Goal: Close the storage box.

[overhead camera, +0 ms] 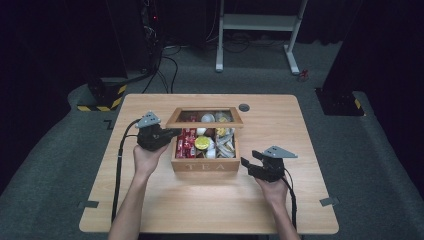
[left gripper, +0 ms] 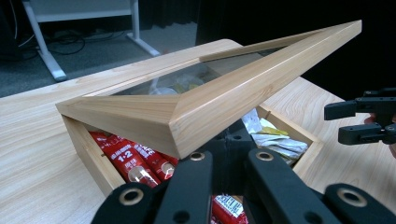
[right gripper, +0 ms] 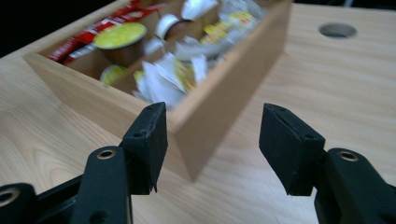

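On the light wooden table (overhead camera: 165,210) over grey carpet (overhead camera: 45,165), left gripper (overhead camera: 167,133) jaws pinch the box lid (overhead camera: 205,123); right gripper (overhead camera: 250,166) jaws spread.

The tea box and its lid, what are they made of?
The tea box looks like pale, smooth unpainted wood: grain shows, and TEA is marked on its front. The lid is a matching wooden frame around a clear pane, glass or plastic.

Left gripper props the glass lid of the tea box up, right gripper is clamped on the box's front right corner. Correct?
Not quite. The right gripper is not clamped: the right gripper view shows its jaws apart, empty, short of the tea box corner. The left gripper does hold the glass lid up, as the high view shows.
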`<state>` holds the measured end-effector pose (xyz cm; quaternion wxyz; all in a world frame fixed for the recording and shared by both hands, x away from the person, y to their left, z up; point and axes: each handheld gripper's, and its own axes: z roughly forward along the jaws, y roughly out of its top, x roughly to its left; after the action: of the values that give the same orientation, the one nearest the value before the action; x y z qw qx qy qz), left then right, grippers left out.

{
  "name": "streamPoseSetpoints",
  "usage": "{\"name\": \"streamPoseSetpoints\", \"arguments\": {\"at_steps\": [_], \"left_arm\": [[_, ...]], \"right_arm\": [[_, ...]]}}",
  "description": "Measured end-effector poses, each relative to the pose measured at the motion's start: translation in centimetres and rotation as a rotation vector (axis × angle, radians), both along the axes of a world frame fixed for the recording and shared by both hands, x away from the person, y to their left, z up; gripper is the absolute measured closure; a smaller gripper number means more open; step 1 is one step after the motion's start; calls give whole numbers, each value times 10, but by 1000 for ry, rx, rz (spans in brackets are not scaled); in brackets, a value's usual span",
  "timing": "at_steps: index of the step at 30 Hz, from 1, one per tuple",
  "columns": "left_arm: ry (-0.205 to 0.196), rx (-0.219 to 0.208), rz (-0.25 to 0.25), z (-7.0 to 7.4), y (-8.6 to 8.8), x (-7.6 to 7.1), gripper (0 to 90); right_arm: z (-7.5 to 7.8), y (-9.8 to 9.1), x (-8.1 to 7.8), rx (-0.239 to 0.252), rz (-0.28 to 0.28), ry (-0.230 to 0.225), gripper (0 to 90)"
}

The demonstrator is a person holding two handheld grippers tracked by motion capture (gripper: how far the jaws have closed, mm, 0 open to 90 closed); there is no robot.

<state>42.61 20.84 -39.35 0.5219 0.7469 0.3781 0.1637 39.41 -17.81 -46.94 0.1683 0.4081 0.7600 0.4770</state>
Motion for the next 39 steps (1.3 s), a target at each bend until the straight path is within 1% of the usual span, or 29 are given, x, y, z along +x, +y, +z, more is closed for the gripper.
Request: {"name": "streamPoseSetpoints", "arguments": {"at_steps": [1,4,7,9,10,12,14,15,16,18,20,23,24,26,27,31,34,36,39], "left_arm": [[-1,0,0,0,0,0,900],[-1,7,0,2,0,1,900],[0,10,3,4,0,3,900],[3,12,3,6,-1,3,900],[4,14,4,6,-1,3,900],[4,15,4,7,-1,4,900],[5,16,3,8,-1,5,900],[-2,21,4,9,-1,5,900],[2,14,1,9,-1,6,900],[7,5,-1,9,-1,6,900],[7,9,0,10,-1,7,900],[4,23,3,13,-2,8,900],[8,19,3,13,-3,8,900],[5,28,3,15,-3,9,900],[0,30,3,16,-3,10,900],[6,18,0,17,-5,12,900],[6,24,-4,18,-7,14,900],[7,34,-4,20,-9,15,900],[9,42,1,21,-11,17,900]], "right_arm": [[0,0,0,0,0,0,418],[7,16,4,0,33,-20,407],[11,30,9,-10,57,-37,401],[12,39,13,-16,71,-41,398],[14,47,15,-20,83,-43,397],[14,50,16,-22,88,-46,396],[14,58,18,-26,102,-48,393],[14,62,19,-27,108,-41,392],[14,66,21,-35,115,-39,389],[13,73,24,-30,116,-20,383],[12,81,28,-35,121,-7,382],[12,91,31,-43,121,-11,366],[13,95,32,-45,120,-13,358],[15,102,34,-51,116,-17,343],[15,105,35,-56,116,-27,336],[16,115,38,-74,112,-25,311],[16,122,42,-85,116,-27,288],[17,125,43,-89,113,-47,284],[16,130,45,-95,114,-34,277]]}}
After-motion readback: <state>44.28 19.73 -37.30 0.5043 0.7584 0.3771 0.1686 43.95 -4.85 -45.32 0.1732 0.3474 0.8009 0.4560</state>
